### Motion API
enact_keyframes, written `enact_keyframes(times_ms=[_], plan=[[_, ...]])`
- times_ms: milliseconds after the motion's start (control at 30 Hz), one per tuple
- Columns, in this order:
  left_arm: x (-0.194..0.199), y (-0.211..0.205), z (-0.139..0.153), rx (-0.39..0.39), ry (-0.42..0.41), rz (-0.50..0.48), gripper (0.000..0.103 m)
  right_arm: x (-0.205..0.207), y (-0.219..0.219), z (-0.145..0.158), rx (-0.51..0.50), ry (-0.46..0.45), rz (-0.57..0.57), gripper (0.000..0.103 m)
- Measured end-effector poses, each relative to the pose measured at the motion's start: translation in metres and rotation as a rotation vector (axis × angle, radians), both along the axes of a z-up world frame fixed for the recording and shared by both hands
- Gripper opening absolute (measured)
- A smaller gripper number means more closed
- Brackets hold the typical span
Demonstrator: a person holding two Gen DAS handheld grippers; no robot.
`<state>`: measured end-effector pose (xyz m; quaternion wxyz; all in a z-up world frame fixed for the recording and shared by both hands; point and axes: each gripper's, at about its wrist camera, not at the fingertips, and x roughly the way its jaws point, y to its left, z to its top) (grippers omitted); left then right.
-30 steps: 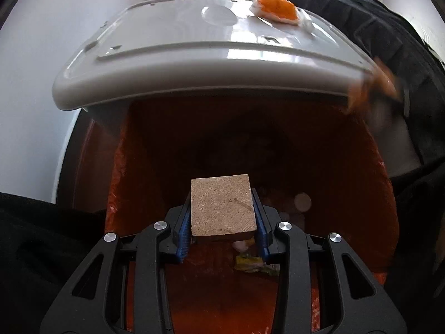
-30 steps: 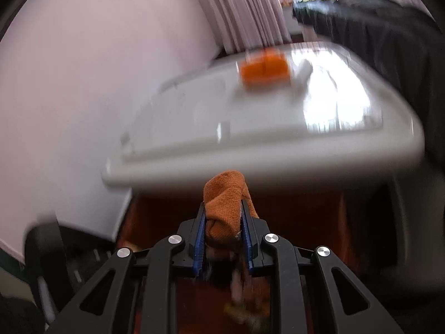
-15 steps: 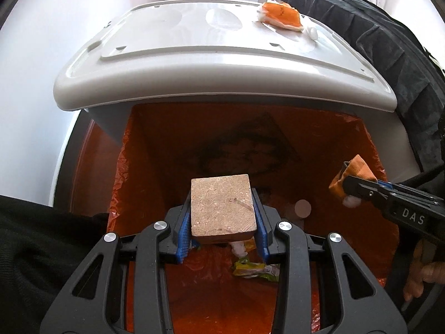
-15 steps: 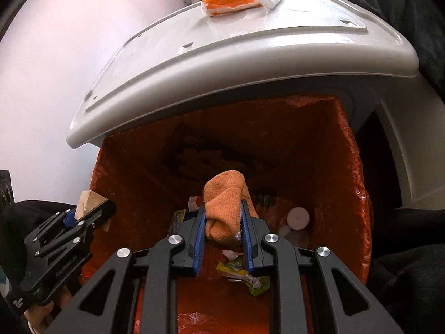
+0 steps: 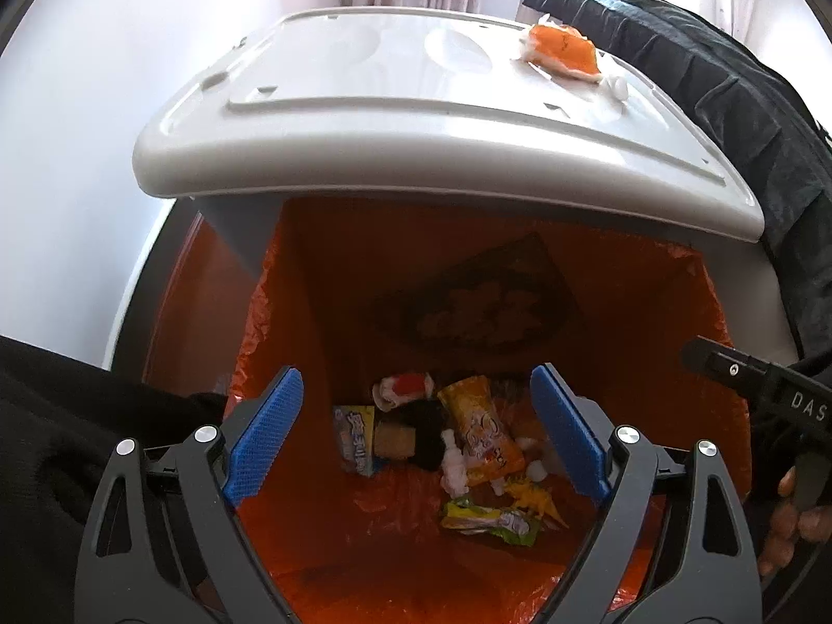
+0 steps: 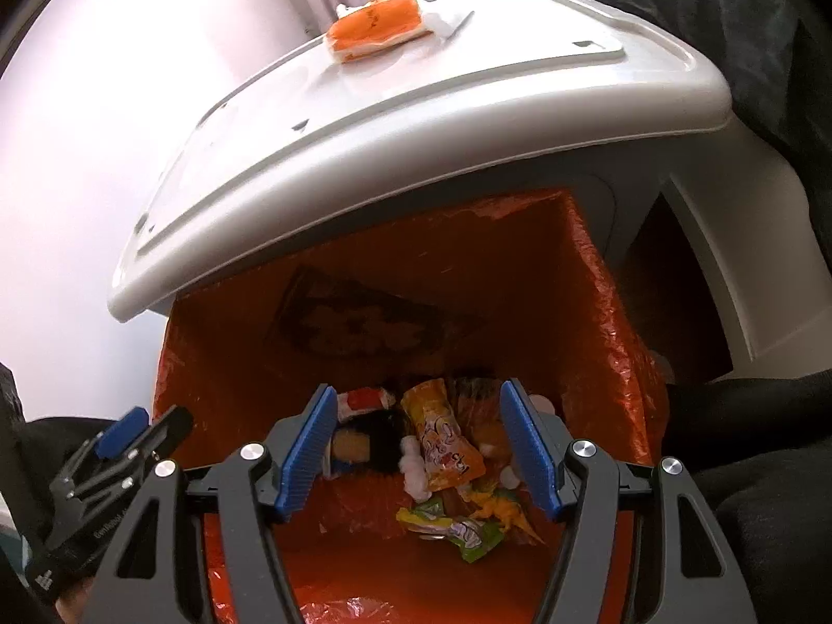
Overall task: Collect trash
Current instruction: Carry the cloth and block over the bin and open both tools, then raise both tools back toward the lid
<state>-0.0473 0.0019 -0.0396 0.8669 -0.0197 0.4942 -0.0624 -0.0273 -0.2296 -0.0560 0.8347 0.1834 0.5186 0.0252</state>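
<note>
- Left gripper (image 5: 416, 434) is hanging over the open bin (image 5: 728, 322); jaws are opening, spread wide, nothing between the pads.
- Right gripper (image 6: 418, 447) is hanging beside it over the same opening; jaws are also opening, less wide, nothing between them.
- Trash is lying on the floor of the orange liner (image 6: 587, 301): yellow snack wrapper (image 5: 481, 429), tan block (image 5: 393, 439) beside a black item, white wads, green wrapper (image 6: 470, 528).
- White lid (image 5: 416, 119) is standing tipped up above the opening; an orange packet (image 5: 561, 52) is sitting on top of it.
- Judgement: release step. Doing it well means keeping both grippers centred over the liner, letting the jaws finish spreading, and checking nothing is clinging to the pads before lifting.
- Risk: lifting carelessly could be knocking the lid edge.
</note>
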Motion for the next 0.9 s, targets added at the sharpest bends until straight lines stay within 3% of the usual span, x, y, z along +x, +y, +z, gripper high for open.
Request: enact_keyframes(times_ms=[333, 467, 733, 900], plan=[[-0.003, -0.004, 0.004, 0.000, -0.018, -0.016, 0.087, -0.001, -0.004, 0.003, -0.004, -0.005, -0.010, 0.066], [0.000, -0.003, 0.012, -0.056, -0.028, -0.025, 0.087, 0.001, -0.007, 0.009, 0.015, -0.013, -0.015, 0.067], [0.023, -0.011, 0.070, -0.117, -0.154, -0.101, 0.087, 0.034, -0.024, 0.040, 0.118, -0.014, 0.004, 0.069], [0.056, -0.014, 0.110, -0.154, -0.228, -0.181, 0.087, 0.084, -0.051, 0.080, 0.095, -0.076, 0.020, 0.069]])
